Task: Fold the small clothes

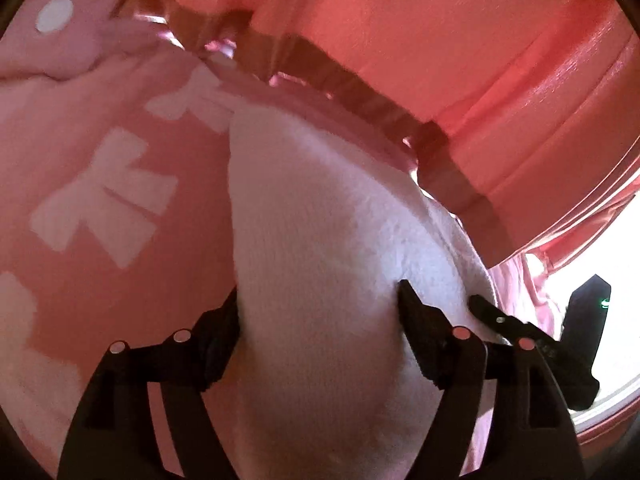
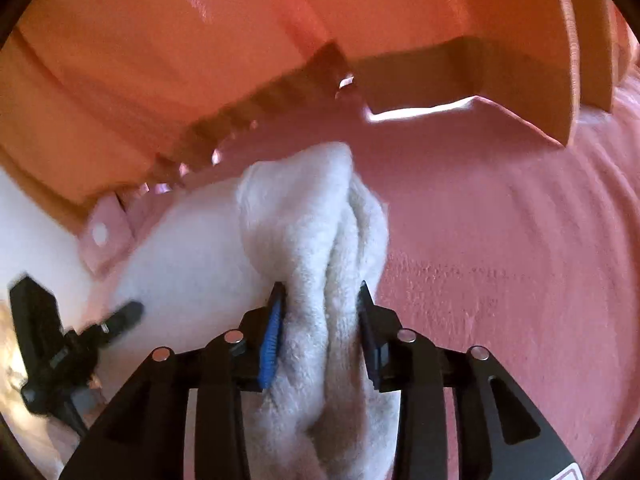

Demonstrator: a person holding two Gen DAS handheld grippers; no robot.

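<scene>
While both of your grippers are clamped on the one white fleecy garment (image 2: 320, 280), keep the cloth taut between them so the fold falls flat. Nearest you, your right gripper (image 2: 320, 300) pinches a bunched ridge of it between its two fingers. Your left gripper (image 1: 320, 300) grips a smoother stretch of the same cloth. Move both hands together, level, and release only once the edges meet. Beneath lies one pink blanket (image 1: 100, 140) patterned with white bows. Beyond it stands one orange-red panelled surface (image 2: 160, 40), possibly furniture; what it is cannot be told.
</scene>
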